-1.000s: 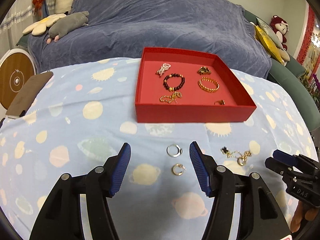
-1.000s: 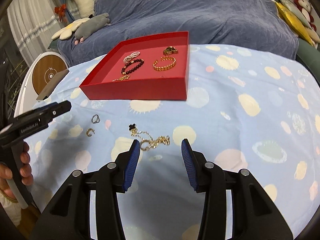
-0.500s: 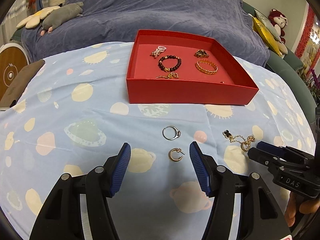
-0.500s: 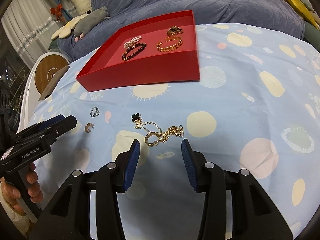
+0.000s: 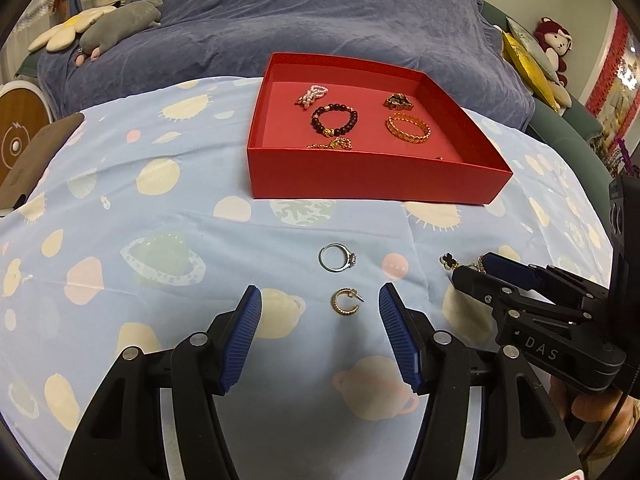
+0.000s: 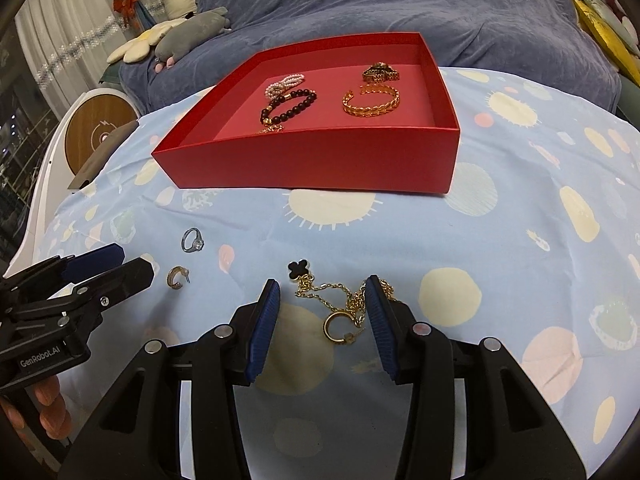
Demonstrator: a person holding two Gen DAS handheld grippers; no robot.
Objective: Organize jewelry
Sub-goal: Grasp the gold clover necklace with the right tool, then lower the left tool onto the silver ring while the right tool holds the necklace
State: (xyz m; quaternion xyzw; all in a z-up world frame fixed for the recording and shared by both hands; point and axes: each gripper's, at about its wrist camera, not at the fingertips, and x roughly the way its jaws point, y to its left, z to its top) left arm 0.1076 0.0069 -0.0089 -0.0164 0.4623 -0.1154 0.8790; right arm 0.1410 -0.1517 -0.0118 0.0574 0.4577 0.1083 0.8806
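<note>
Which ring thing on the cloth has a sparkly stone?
The silver ring, farther from the left gripper. The gold hoop earring is plain and open-ended.

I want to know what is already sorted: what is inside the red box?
Inside the red box: a pearl piece, a dark bead bracelet, a gold bangle, a dark-and-gold piece, a gold chain. The front wall partly hides the chain and the floor behind it.

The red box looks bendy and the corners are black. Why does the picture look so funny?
Left wrist view: the fisheye lens bows the red box and leaves black corners; the gold hoop earring is sharp. Right wrist view: same curving, the box's front edge arches; the gold chain is clear, with soft shadows on the tablecloth.
</note>
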